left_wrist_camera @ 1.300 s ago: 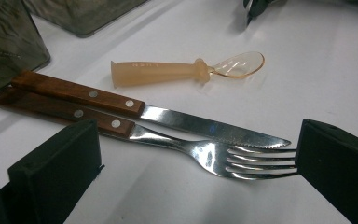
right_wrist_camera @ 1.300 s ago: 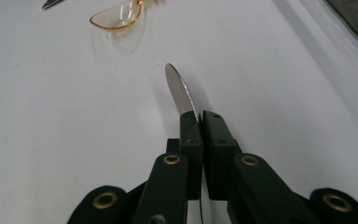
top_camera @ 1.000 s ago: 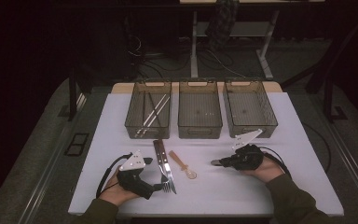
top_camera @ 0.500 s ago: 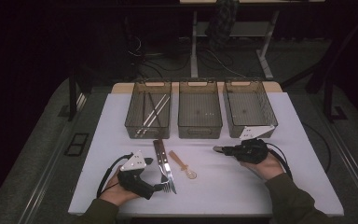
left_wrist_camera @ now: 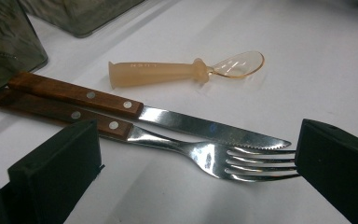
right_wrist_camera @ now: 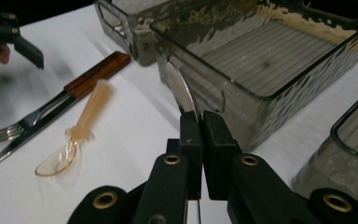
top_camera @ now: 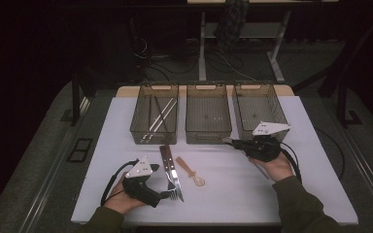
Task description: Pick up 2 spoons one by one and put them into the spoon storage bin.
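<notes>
My left gripper (top_camera: 167, 194) rests open on the white table (top_camera: 233, 194). Its jaws stand on either side of the tines of a wood-handled fork (left_wrist_camera: 205, 156). A matching wood-handled knife (left_wrist_camera: 191, 123) lies alongside the fork (top_camera: 173, 190), and an orange translucent spoon (top_camera: 190, 172) lies just to the right. My right gripper (top_camera: 236, 143) is shut on a thin metal utensil (right_wrist_camera: 182, 91). The utensil's tip pokes out past the jaws, just before the middle bin's (top_camera: 208, 114) front right corner. My right gripper (right_wrist_camera: 200, 126) hovers above the table.
Three smoky plastic bins stand in a row at the back. The left bin (top_camera: 154, 131) holds two long metal sticks (top_camera: 159, 116). The right bin (top_camera: 260, 109) stands behind my right hand. Black cables trail from both grippers.
My right gripper has moved away from me toward the bins with the metal utensil in it. The left gripper has stayed by the fork.
</notes>
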### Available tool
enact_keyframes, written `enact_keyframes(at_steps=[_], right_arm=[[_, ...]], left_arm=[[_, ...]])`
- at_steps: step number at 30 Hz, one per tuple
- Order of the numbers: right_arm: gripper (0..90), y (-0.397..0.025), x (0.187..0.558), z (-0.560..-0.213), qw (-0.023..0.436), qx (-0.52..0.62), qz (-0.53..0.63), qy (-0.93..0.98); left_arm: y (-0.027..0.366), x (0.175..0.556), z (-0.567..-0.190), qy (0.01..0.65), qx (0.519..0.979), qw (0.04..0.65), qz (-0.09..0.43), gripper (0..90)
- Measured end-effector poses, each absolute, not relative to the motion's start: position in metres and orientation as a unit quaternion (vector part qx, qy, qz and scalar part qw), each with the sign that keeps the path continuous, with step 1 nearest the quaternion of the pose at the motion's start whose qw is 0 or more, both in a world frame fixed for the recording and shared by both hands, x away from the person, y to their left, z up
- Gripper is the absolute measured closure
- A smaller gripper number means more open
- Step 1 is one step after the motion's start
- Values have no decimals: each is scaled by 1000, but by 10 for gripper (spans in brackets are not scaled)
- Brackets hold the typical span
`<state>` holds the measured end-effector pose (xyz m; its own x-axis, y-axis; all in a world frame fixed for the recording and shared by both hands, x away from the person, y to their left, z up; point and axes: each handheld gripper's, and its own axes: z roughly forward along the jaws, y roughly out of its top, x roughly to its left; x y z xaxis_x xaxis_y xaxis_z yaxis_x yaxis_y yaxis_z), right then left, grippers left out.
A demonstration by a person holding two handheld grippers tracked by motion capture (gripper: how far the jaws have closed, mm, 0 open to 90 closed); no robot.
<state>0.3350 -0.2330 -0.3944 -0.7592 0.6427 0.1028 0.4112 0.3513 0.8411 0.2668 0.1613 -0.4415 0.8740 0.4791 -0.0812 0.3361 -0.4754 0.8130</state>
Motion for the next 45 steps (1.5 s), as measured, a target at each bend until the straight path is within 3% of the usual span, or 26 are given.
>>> enact_keyframes(at_steps=[16, 45], right_arm=[[867, -225, 356, -381, 141, 342, 485, 792], [866, -185, 429, -336, 169, 375, 497, 764]], left_arm=[[161, 268, -442, 242, 852, 459, 75, 0], [160, 266, -442, 234, 854, 458, 75, 0]])
